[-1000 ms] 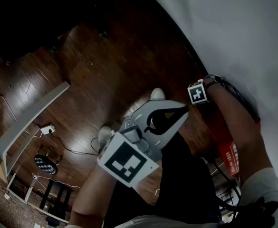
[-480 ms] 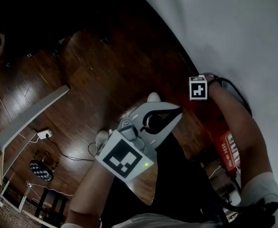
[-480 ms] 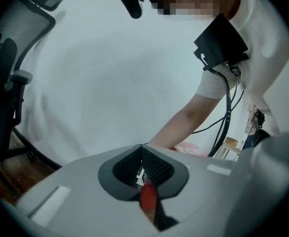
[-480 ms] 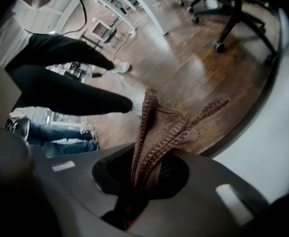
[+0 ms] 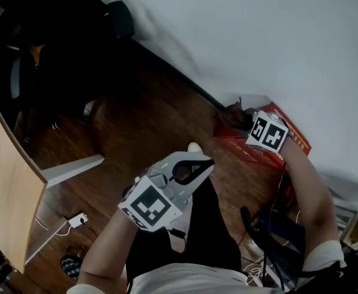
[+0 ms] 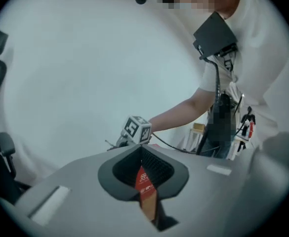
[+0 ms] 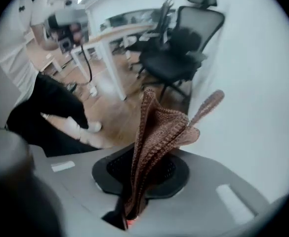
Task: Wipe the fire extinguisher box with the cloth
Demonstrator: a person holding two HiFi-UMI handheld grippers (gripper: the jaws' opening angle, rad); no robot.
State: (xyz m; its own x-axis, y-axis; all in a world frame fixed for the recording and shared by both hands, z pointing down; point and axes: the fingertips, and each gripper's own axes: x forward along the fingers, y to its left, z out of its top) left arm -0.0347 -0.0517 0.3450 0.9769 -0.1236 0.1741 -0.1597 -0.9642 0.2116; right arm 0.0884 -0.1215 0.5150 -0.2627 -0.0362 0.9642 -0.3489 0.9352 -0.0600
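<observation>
The right gripper (image 7: 130,211) has its claw clamped on a brown knitted cloth (image 7: 159,132). The cloth's free folds stand out past the jaws, probably so that loose fabric rather than plastic meets the surface. The head view shows this gripper reaching to the right, down at the red fire extinguisher box (image 5: 295,138), which lies low on the dark wooden floor (image 5: 142,121) against the white wall (image 5: 258,41). The left gripper (image 5: 204,163) hangs nearer, over the floor, apart from the box. Its claw is drawn together on nothing, leaving only a slit that shows red beyond, and it seems to be kept clear of the wiping.
</observation>
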